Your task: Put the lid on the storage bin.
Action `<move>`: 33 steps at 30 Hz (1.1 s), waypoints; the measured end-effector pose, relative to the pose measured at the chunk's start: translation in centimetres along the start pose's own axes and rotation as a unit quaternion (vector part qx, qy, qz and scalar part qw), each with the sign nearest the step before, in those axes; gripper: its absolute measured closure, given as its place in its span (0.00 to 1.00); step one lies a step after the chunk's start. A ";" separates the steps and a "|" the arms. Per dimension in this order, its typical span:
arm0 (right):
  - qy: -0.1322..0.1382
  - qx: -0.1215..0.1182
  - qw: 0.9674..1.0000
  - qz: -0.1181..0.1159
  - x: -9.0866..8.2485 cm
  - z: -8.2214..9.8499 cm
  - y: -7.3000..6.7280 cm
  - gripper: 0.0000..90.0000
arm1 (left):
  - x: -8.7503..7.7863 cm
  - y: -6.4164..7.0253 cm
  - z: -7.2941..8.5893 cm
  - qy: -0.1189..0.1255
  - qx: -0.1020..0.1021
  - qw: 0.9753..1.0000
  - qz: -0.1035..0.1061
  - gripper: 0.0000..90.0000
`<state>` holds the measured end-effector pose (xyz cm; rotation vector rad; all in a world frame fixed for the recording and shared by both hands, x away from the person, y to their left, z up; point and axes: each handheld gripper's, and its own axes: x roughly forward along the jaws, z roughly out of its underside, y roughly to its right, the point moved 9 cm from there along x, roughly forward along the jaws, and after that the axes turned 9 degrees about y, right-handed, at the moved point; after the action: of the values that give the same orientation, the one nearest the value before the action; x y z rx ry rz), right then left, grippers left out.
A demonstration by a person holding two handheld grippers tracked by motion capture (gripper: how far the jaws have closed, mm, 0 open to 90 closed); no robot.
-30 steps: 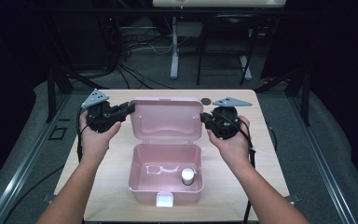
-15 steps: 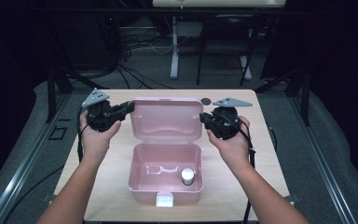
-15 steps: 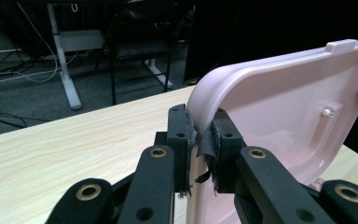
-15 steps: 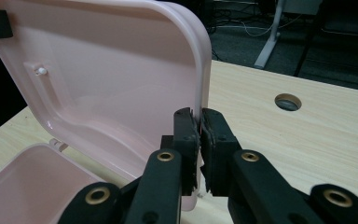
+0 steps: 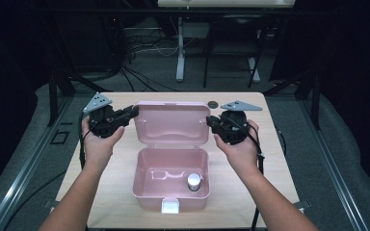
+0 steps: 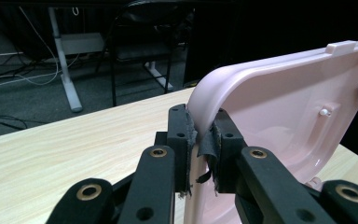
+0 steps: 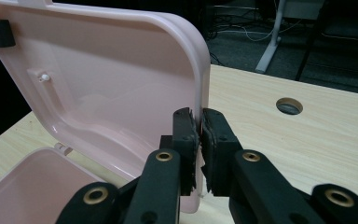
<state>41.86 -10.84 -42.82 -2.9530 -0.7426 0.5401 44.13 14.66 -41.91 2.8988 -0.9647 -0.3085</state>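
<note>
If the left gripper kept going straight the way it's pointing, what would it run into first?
The left gripper is already clamped on the edge of the pink lid, so it would push straight into that lid. Beyond it, probably the right gripper on the opposite edge, though depth is unclear.

A pale wooden table (image 5: 279,159) is taken as the landmark. A round hole (image 5: 213,104) is cut into its top near the far edge. Beyond the table's far edge, a white desk leg (image 5: 179,48) is seen standing on the grey floor (image 5: 149,84), with a black chair (image 5: 231,53) just to the right of it. Dark cables (image 5: 139,48) are strewn over the floor to the left of that leg. Metal rails (image 5: 24,163) are laid along the floor on either side of the table.
</note>
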 end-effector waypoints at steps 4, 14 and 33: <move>0.003 -0.001 1.000 -0.002 -0.1 -0.1 -0.2 0.93 | -0.3 0.1 0.0 0.003 -0.001 1.000 0.000 0.89; 0.008 -0.003 1.000 -0.008 -0.5 -0.3 -0.6 0.92 | -1.1 0.5 0.1 0.008 0.005 1.000 0.004 0.89; 0.020 -0.006 1.000 -0.023 -1.8 -0.1 -1.3 0.88 | -2.4 1.3 0.3 0.017 0.014 1.000 0.008 0.87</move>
<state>39.80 -10.53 -41.94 -2.9390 -0.8114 0.4737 41.40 15.02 -41.68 2.9101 -0.9950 -0.2454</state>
